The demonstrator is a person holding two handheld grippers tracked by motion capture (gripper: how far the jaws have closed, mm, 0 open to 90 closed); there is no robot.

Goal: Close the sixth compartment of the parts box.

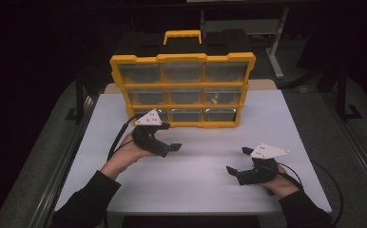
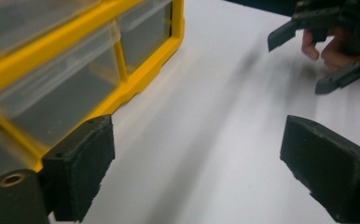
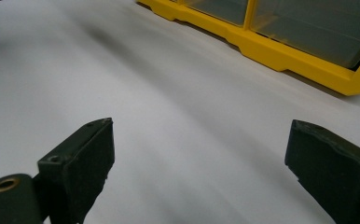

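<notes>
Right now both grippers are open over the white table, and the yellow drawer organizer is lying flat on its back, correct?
Not quite. The yellow drawer organizer stands upright, as the high view shows. The left gripper and right gripper are indeed open over the white table.
</notes>
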